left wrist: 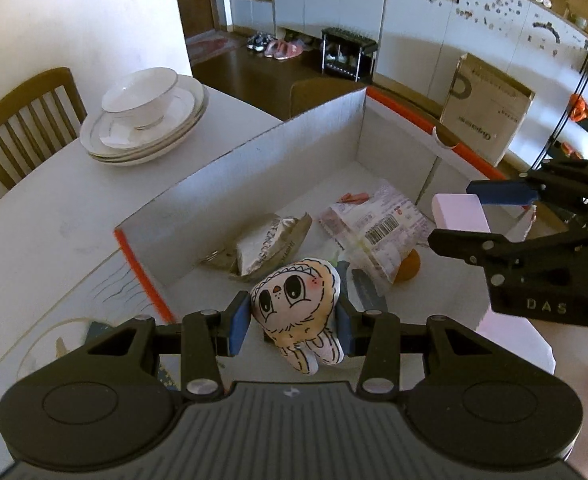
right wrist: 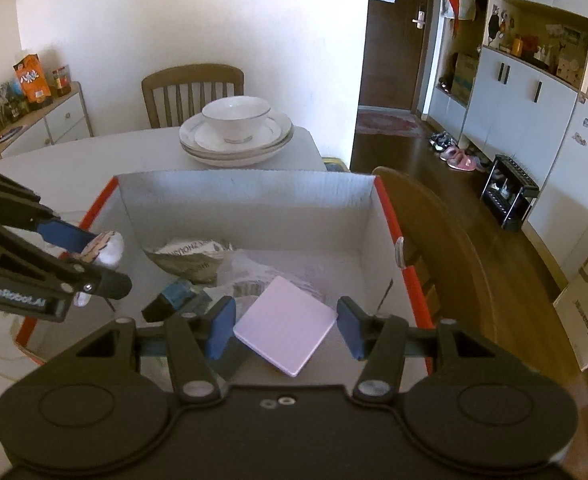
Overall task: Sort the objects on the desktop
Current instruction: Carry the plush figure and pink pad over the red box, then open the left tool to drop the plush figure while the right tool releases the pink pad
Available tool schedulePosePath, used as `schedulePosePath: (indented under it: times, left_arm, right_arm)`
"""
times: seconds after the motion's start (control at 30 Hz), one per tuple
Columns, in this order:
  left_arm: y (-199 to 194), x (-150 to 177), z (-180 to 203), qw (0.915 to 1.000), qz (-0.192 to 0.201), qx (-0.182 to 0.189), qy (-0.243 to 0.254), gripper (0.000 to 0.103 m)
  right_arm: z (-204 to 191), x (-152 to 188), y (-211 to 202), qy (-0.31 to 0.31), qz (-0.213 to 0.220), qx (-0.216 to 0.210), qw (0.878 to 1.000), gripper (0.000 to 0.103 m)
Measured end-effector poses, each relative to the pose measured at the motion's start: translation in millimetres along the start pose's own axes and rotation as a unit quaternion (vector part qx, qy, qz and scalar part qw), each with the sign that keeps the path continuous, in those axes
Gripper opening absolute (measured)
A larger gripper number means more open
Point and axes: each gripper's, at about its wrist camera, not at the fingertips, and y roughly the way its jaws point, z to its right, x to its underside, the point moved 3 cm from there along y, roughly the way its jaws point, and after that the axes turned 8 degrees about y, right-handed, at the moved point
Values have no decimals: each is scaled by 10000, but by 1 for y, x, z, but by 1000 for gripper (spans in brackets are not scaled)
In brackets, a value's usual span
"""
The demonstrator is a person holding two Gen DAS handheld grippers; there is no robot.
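Observation:
A white cardboard box (left wrist: 277, 152) with orange edges stands on the table; it also shows in the right wrist view (right wrist: 249, 196). My left gripper (left wrist: 291, 322) is shut on a small owl-faced plush toy (left wrist: 298, 304) and holds it above the box's near end; the toy also shows in the right wrist view (right wrist: 105, 250). My right gripper (right wrist: 285, 330) is shut on a flat pink pad (right wrist: 285, 330) by two corners, above the box. It also shows in the left wrist view (left wrist: 460, 214). Inside the box lie snack wrappers (left wrist: 273, 246) and a barcoded plastic bag (left wrist: 378, 228).
A stack of white plates with a bowl (right wrist: 235, 130) stands on the table behind the box. Wooden chairs (right wrist: 191, 90) stand at the far side and to the right (right wrist: 426, 240). A brown paper bag (left wrist: 486, 108) sits on the floor.

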Motion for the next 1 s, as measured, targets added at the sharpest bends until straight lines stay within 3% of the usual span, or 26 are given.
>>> schedulePosePath:
  times: [0.63,0.93,1.0]
  left_arm:
    - [58,2,-3,9976,-673,183,-4,43]
    - [65,6,0,9971,-721,257,46,43]
    - [64,7,0,9970,-718,274,55,43]
  right_arm:
    - [17,16,30,124,-489,-28,9987,55]
    - [17,19,32,105,-586,-118,9982,57]
    - [17,19,31,112,-588,-160,9981,62]
